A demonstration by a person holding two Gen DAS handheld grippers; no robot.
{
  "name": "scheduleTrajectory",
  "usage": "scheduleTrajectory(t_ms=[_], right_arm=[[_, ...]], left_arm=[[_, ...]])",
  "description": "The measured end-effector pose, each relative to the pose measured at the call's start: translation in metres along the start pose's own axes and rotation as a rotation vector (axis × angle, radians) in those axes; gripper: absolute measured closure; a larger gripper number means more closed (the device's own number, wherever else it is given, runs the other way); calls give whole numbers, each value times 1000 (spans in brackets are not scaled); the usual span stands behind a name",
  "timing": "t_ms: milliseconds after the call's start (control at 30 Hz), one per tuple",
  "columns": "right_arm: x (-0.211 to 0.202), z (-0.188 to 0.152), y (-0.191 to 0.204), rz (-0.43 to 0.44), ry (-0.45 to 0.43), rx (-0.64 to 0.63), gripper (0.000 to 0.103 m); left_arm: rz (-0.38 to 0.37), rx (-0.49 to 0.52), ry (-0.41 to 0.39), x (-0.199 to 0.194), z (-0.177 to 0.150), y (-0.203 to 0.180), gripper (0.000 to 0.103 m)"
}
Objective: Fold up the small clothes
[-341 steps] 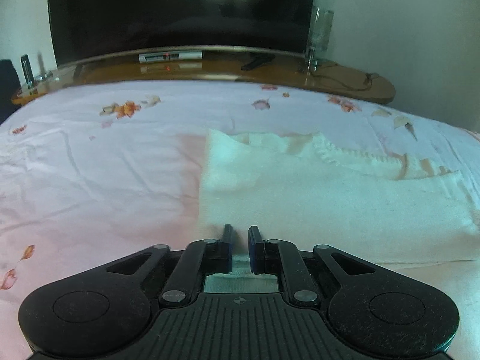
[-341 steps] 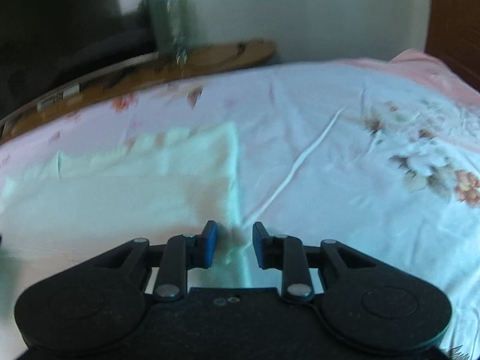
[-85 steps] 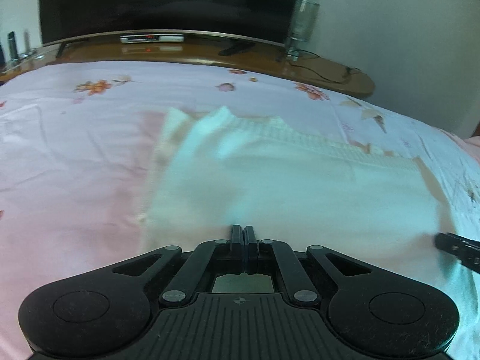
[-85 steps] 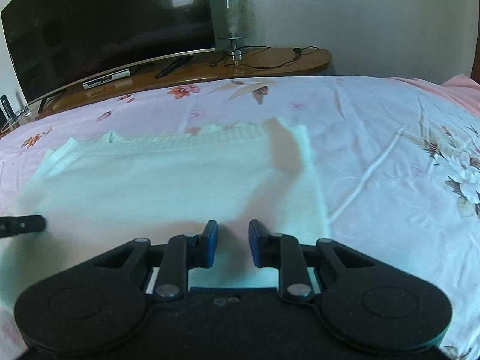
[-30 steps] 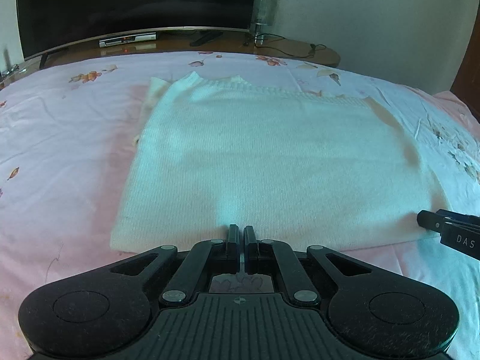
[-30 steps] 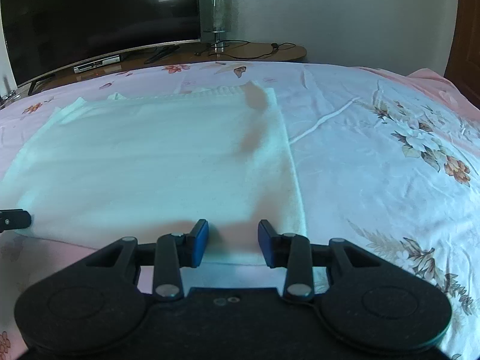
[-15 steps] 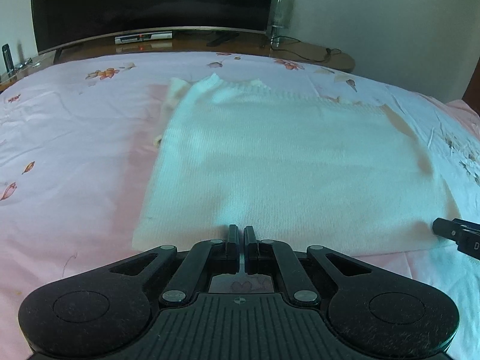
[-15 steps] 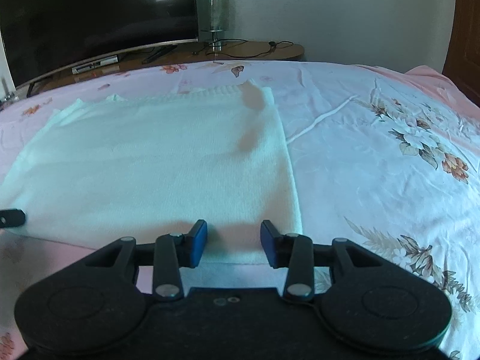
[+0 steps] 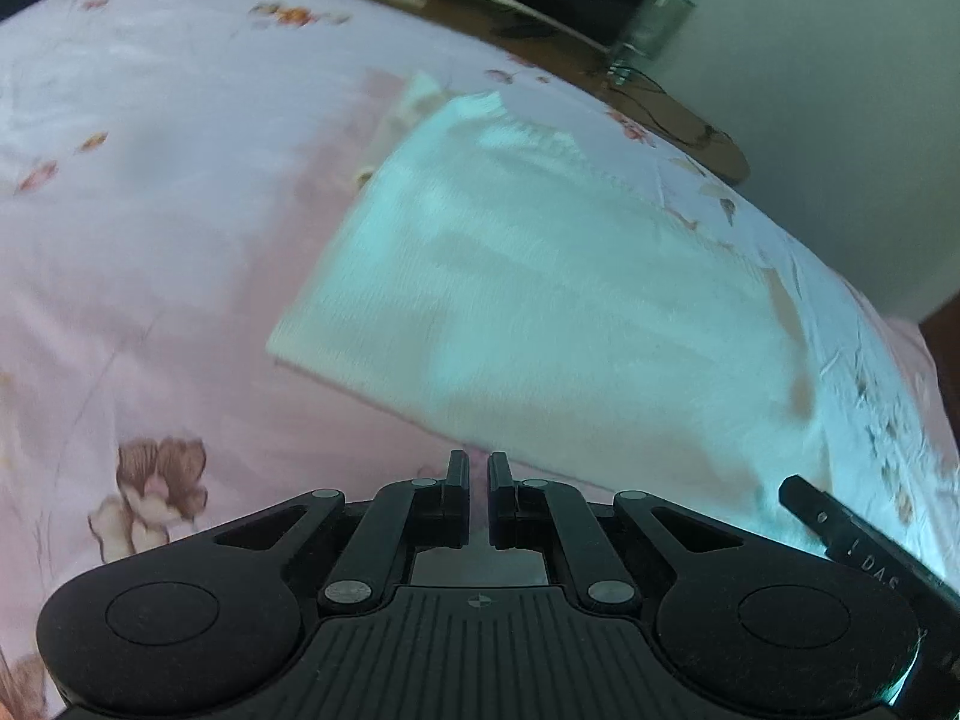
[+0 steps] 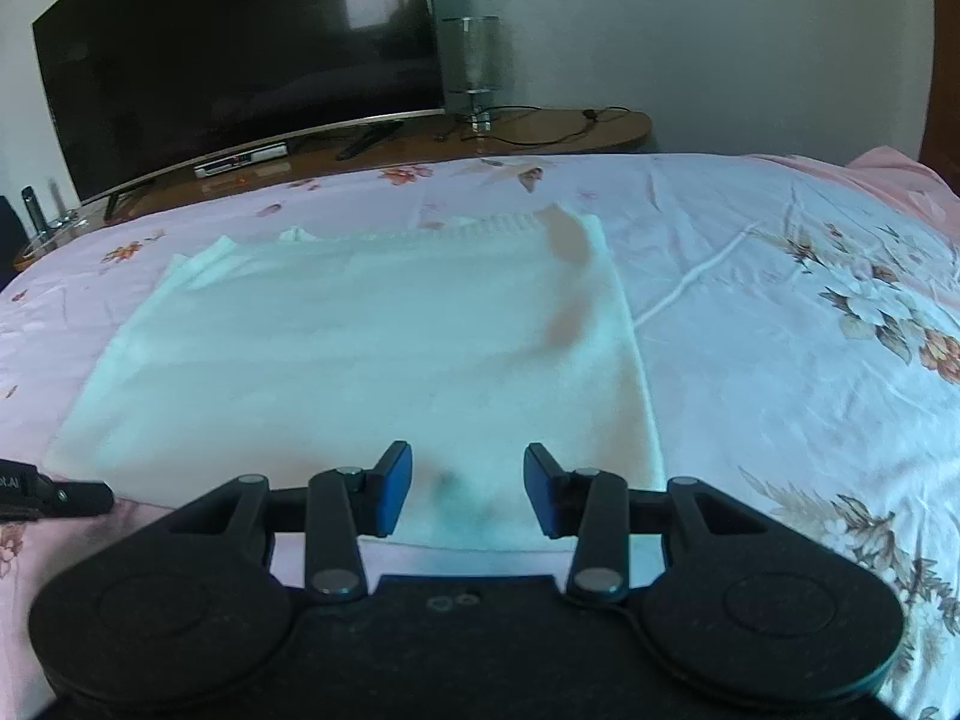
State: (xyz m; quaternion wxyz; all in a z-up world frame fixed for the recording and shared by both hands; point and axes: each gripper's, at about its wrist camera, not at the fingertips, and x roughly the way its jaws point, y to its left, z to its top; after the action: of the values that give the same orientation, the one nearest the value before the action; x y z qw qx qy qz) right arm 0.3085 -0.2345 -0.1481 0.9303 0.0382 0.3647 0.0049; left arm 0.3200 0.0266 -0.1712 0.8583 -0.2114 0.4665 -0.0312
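Observation:
A white knit garment [image 9: 540,300] lies folded flat in a rectangle on the pink floral bedsheet [image 9: 150,210]; it also shows in the right wrist view [image 10: 372,360]. My left gripper [image 9: 478,468] hovers just short of the garment's near edge, jaws slightly parted and empty. My right gripper [image 10: 467,468] is open and empty over the garment's near right edge. The left gripper's tip shows at the left of the right wrist view [image 10: 54,495], and the right gripper's finger shows in the left wrist view [image 9: 852,534].
A wooden TV stand [image 10: 540,132] with a large dark TV [image 10: 240,60], a glass lamp [image 10: 474,66] and cables runs behind the bed. The sheet [image 10: 810,330] stretches to the right, with a pink pillow [image 10: 888,174] at the far right.
My left gripper has swung left and tilted, drawn back off the garment's edge, and its jaws have parted slightly. My right gripper has opened wider.

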Motion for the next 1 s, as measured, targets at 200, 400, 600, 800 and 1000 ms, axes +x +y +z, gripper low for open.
scheduleTrajectory(t_ms=[200, 400, 600, 800, 1000], right_arm=[[-1, -2, 7, 32, 2, -10, 62], [-6, -3, 8, 46, -6, -15, 62], [-7, -5, 6, 49, -9, -9, 62], [-4, -4, 6, 57, -10, -13, 62], [0, -5, 10, 67, -3, -19, 62]], left_arm=[[78, 33, -18, -1, -7, -8, 99], [39, 148, -127, -17, -13, -19, 100], [156, 78, -158, -19, -10, -16, 99], [186, -73, 5, -1, 3, 0, 99], [95, -47, -119, -16, -2, -2, 100]])
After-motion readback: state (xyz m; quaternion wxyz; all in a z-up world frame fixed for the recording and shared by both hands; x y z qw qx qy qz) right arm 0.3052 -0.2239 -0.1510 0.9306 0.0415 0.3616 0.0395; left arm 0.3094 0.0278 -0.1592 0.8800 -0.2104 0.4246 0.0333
